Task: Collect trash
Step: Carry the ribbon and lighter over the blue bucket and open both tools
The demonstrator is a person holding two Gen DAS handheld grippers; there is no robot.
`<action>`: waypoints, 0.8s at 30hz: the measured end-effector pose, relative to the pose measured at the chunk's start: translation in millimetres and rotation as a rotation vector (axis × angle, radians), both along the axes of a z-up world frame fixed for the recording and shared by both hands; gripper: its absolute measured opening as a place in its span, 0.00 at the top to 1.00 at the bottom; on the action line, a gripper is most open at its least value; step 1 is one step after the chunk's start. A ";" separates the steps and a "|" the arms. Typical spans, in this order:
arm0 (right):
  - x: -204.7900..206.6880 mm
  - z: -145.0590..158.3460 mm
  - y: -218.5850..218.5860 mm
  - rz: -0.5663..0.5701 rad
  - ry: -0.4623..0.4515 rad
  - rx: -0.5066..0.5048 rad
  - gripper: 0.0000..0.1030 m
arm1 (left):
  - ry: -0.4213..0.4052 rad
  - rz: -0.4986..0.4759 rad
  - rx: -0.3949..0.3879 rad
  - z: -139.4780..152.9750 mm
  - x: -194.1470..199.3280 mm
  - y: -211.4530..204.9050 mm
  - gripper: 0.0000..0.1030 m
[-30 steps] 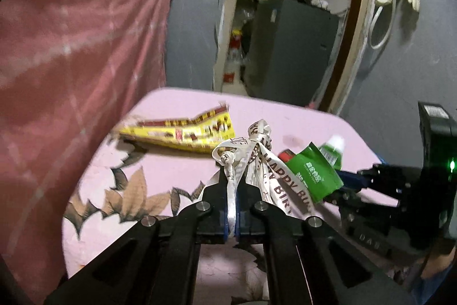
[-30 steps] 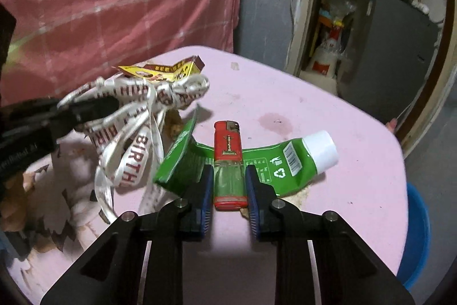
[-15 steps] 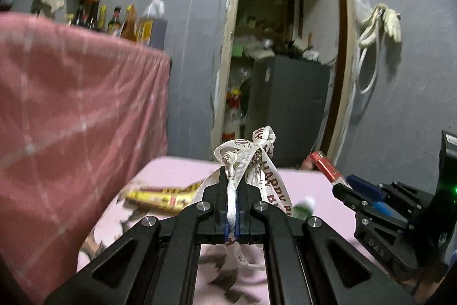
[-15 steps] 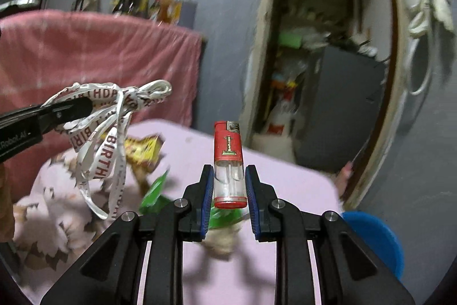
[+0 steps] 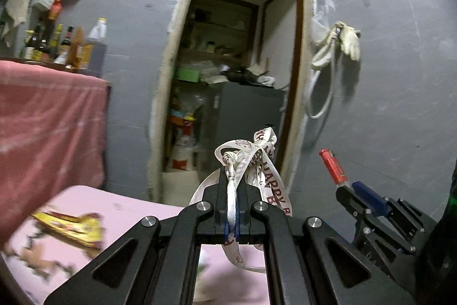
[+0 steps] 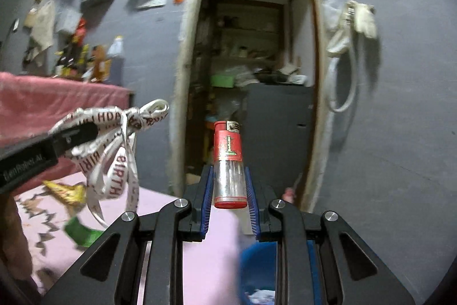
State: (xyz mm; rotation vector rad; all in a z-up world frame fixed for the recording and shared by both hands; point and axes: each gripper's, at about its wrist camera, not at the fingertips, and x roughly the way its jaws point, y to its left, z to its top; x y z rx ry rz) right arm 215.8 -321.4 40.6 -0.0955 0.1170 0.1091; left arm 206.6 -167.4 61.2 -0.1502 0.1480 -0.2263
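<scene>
My left gripper (image 5: 232,185) is shut on a white birthday ribbon (image 5: 258,159) with dark red letters, and its loops hang down over the pink table (image 5: 137,207). From the right wrist view the same ribbon (image 6: 114,145) dangles from the left gripper (image 6: 82,130) at the left. My right gripper (image 6: 228,182) is shut on a red and clear lighter (image 6: 228,159) held upright above the table edge. The lighter (image 5: 332,166) and the right gripper (image 5: 347,186) also show at the right of the left wrist view. A yellow wrapper (image 5: 71,225) and a green tube (image 6: 81,233) lie on the table.
A blue bin (image 6: 257,273) with something white inside stands on the floor beside the table (image 6: 160,207). An open doorway (image 5: 237,76) with a grey cabinet lies ahead. A pink cloth (image 5: 42,127) covers furniture at the left. Gloves and a hose (image 5: 337,47) hang on the grey wall.
Both grippers have risen from the table and tipped up toward level. The ribbon and the lighter came up with them. The green tube and the yellow wrapper stayed on the table.
</scene>
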 end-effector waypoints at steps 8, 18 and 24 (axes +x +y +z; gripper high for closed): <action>11.6 3.7 -84.6 -0.132 -0.015 0.079 0.80 | 0.031 -0.077 0.005 -8.5 33.8 -89.2 0.99; 43.2 -27.5 -152.3 -0.183 0.097 0.129 0.80 | 0.192 -0.093 0.021 -42.6 90.5 -153.1 0.99; 62.5 -60.2 -176.4 -0.192 0.205 0.184 0.80 | 0.326 -0.081 0.044 -72.8 119.6 -170.7 0.99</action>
